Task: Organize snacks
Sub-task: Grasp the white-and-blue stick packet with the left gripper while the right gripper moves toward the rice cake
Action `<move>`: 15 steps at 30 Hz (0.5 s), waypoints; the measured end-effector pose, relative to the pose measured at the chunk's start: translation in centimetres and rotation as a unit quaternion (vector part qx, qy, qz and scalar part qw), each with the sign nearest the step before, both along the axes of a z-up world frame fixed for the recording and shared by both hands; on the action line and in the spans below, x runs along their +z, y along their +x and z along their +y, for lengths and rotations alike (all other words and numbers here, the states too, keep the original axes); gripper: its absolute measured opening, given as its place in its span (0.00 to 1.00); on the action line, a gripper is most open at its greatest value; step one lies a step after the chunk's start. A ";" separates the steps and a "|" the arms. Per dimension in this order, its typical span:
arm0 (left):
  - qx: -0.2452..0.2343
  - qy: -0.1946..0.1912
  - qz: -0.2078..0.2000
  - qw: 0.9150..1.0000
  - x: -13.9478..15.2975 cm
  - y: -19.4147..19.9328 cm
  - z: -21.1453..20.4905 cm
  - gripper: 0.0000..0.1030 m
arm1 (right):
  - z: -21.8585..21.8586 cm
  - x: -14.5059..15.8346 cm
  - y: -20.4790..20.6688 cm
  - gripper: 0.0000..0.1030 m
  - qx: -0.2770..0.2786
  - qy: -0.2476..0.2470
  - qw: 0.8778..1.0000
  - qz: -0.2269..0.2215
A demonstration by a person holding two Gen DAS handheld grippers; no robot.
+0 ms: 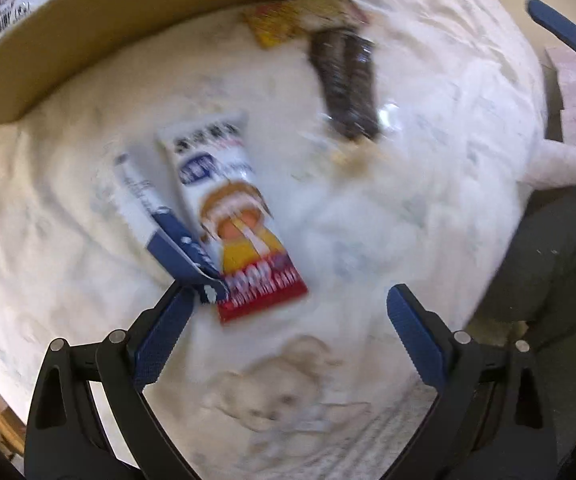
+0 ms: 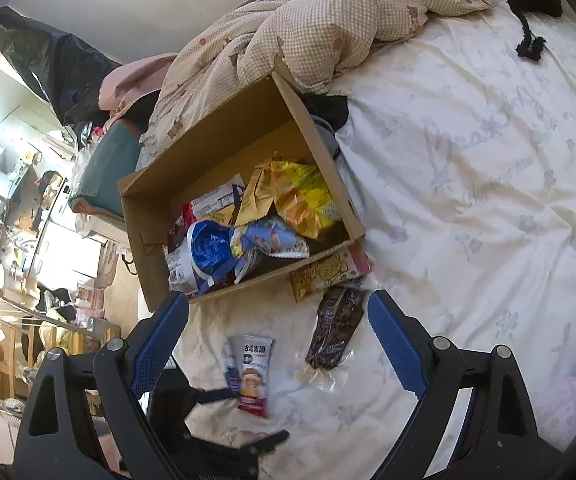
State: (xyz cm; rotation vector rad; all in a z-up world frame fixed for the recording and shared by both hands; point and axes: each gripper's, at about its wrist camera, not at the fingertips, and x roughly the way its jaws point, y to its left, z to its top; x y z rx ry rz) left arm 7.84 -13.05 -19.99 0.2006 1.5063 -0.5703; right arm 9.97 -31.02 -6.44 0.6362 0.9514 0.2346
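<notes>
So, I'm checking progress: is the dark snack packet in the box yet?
Out. The dark packet lies on the bedsheet, outside the cardboard box.

Left claw (image 1: pixel 288 312) gapes wide, pointing steeply down; right claw (image 2: pixel 277 312) likewise spread.

One cardboard box (image 2: pixel 155 216), four loose snack packs on the sheet (image 2: pixel 468 184): two white packs (image 1: pixel 223 200), one dark pack (image 2: pixel 334 332), one yellow pack (image 2: pixel 324 274), two grippers.

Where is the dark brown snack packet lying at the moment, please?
The dark brown snack packet lies on the bedsheet outside the cardboard box, just below the yellow bear packet and right of the white rice-cake packet.
</notes>
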 end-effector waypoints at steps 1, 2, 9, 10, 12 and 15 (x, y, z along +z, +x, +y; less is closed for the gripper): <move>-0.002 -0.004 -0.001 1.000 0.0 -0.6 -0.2 0.93 | 0.0 0.0 -0.1 0.91 0.000 -0.001 1.000 0.000; -0.004 -0.008 -0.003 1.000 0.2 -1.2 -0.5 0.93 | 0.0 0.1 -0.2 0.91 -0.001 -0.001 1.000 -0.001; 0.084 -0.029 -0.024 0.996 2.1 0.1 2.8 0.93 | -0.2 -0.3 -0.4 0.91 -0.007 0.002 1.000 0.008; 0.106 -0.030 -0.031 0.993 2.2 0.7 3.6 0.93 | -0.2 -0.3 -0.4 0.91 -0.007 0.002 1.000 0.009; 0.138 -0.027 -0.037 0.989 2.1 2.2 5.3 0.78 | -0.1 -0.4 -0.3 0.91 -0.006 0.003 1.000 0.011; 0.172 -0.015 -0.009 0.985 0.4 3.5 6.0 0.56 | 0.1 -0.6 -0.2 0.91 -0.004 -0.002 1.000 0.014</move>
